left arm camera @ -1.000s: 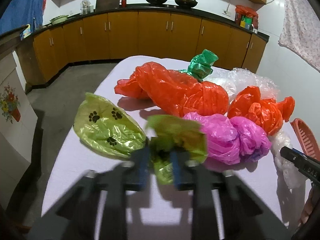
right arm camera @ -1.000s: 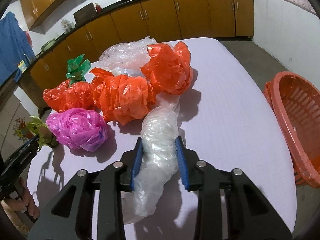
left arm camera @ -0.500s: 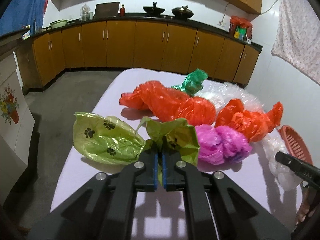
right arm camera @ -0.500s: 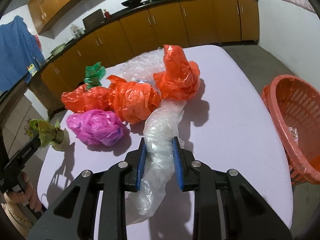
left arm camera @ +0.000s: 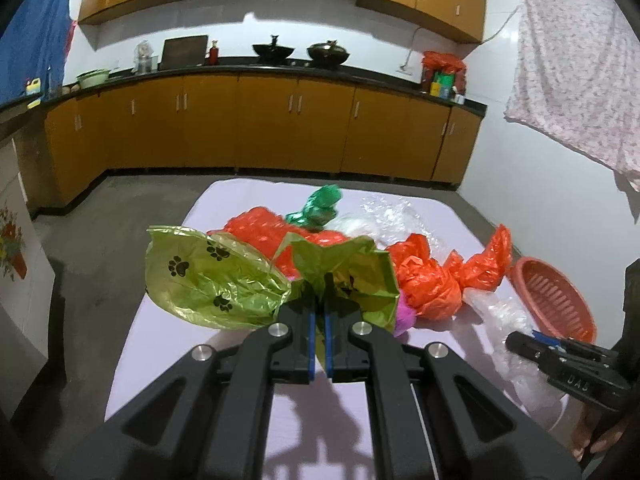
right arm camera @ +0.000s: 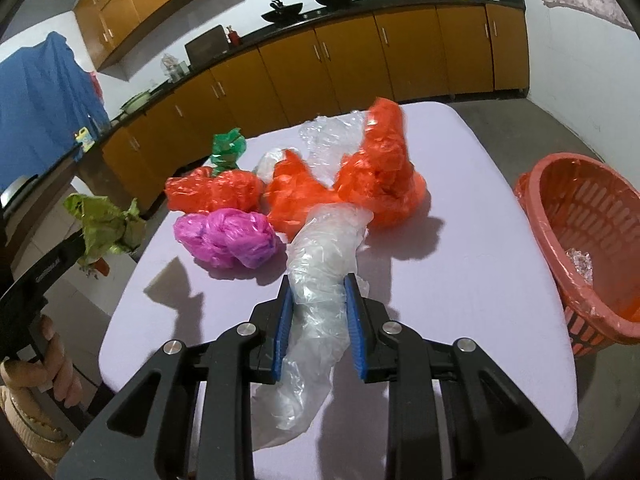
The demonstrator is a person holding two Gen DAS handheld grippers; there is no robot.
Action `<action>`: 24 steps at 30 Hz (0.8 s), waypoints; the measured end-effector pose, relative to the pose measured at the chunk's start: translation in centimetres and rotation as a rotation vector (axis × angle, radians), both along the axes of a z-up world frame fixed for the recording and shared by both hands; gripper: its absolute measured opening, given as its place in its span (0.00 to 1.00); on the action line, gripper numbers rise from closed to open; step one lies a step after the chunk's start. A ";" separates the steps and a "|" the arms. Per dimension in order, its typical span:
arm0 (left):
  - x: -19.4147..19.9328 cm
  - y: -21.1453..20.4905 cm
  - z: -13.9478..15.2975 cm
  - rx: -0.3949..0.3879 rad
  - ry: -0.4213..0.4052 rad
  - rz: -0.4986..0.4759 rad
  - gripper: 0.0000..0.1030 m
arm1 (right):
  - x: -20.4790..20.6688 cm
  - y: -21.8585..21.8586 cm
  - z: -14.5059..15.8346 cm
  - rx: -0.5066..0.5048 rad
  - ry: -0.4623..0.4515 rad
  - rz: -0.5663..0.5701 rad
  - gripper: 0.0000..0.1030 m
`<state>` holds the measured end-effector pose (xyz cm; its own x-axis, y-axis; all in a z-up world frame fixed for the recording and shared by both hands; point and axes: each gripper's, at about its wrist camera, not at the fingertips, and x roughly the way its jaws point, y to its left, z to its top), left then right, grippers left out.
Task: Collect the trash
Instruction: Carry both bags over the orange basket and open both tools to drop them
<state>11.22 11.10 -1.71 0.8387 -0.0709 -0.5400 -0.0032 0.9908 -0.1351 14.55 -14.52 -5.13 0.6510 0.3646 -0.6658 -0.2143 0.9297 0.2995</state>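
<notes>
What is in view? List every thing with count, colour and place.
paw-print bag: 1, lime green, lifted in the left tongs
clear plastic bag: 1, transparent, in the right tongs
crumpled clear plastic: 1, transparent, far side of table
orange-red bags: 3, middle of table
pink bag: 1, magenta, near the table's left edge
dark green bag: 1, behind the leftmost orange-red bag
basket: 1, orange-red, right of table, something crinkled inside
table: 1, lilac cover
cabinets: a row, orange-brown, along the wall
left tongs: black, blue pads, shut
right tongs: black, blue pads, gripping
</notes>
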 end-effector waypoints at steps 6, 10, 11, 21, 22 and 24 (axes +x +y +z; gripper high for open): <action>-0.5 -1.7 1.0 0.004 -0.025 -0.040 0.05 | -1.5 -0.7 1.5 0.021 -0.036 0.006 0.25; -0.7 -3.0 1.6 0.006 -0.040 -0.070 0.05 | -2.3 -0.8 2.4 0.051 -0.056 0.014 0.25; -0.8 -3.3 1.7 0.007 -0.044 -0.076 0.05 | -2.5 -0.8 2.6 0.057 -0.062 0.017 0.25; -0.4 -6.1 2.4 0.013 -0.067 -0.157 0.05 | -3.4 -3.9 4.0 0.066 -0.140 -0.054 0.25; -0.4 -6.6 2.5 0.015 -0.070 -0.170 0.05 | -3.4 -4.5 4.2 0.062 -0.145 -0.073 0.25; -0.2 -7.9 2.7 0.016 -0.079 -0.206 0.05 | -3.4 -6.2 4.3 0.047 -0.153 -0.123 0.25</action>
